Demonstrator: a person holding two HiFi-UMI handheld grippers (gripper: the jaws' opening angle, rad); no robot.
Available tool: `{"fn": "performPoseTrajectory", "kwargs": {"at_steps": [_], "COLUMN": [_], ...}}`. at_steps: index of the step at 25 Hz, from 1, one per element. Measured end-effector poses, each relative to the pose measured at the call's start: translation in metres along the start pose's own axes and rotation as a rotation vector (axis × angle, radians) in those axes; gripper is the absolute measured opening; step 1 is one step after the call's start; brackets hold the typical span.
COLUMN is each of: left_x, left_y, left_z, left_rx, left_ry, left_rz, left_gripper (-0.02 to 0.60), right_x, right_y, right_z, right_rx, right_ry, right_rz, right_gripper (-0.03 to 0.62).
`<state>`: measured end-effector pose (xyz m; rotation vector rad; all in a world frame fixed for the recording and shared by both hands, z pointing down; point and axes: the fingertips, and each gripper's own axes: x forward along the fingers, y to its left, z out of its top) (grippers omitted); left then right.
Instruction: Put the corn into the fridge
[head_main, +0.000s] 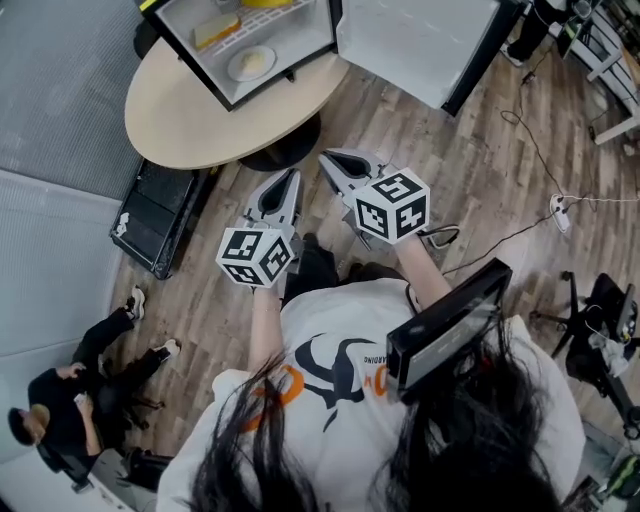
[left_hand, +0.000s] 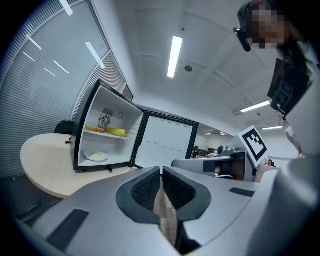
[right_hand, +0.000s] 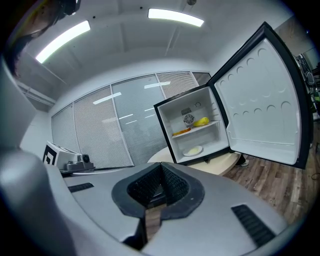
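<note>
A small black fridge (head_main: 235, 90) stands on the round table (head_main: 170, 125) with its door (head_main: 415, 45) swung wide. On its wire shelf lie an orange piece (left_hand: 94, 129) and a yellow piece (left_hand: 117, 132) that may be the corn; I cannot tell for sure. A white plate (left_hand: 95, 156) with pale yellow food sits on the fridge floor. Both grippers hover short of the table, pointing at the fridge. My left gripper (left_hand: 161, 169) is shut on nothing. My right gripper (right_hand: 160, 166) is also shut and empty. The same yellow piece (right_hand: 201, 121) shows in the right gripper view.
A black case (head_main: 160, 225) lies on the wood floor beside the table. A person (head_main: 70, 400) sits low at the bottom left. Cables and a power strip (head_main: 560, 210) trail at the right, near an office chair (head_main: 600, 330).
</note>
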<state>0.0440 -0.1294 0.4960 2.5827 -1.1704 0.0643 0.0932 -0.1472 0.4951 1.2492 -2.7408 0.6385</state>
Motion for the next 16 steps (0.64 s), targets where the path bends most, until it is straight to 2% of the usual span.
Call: {"fn": "performPoseTrajectory", "kwargs": {"at_steps": [16], "left_x": [-0.005], "left_y": [0.009], "left_z": [-0.010], "left_rx": [-0.029], "left_ry": [0.009], "left_rz": [0.011], "left_gripper": [0.015], "right_x": [0.004], "right_y": [-0.006], "right_z": [-0.011], "right_rx": [0.025], "right_ry": [0.029], "right_rz": [-0.015], "right_gripper": [0.015]}}
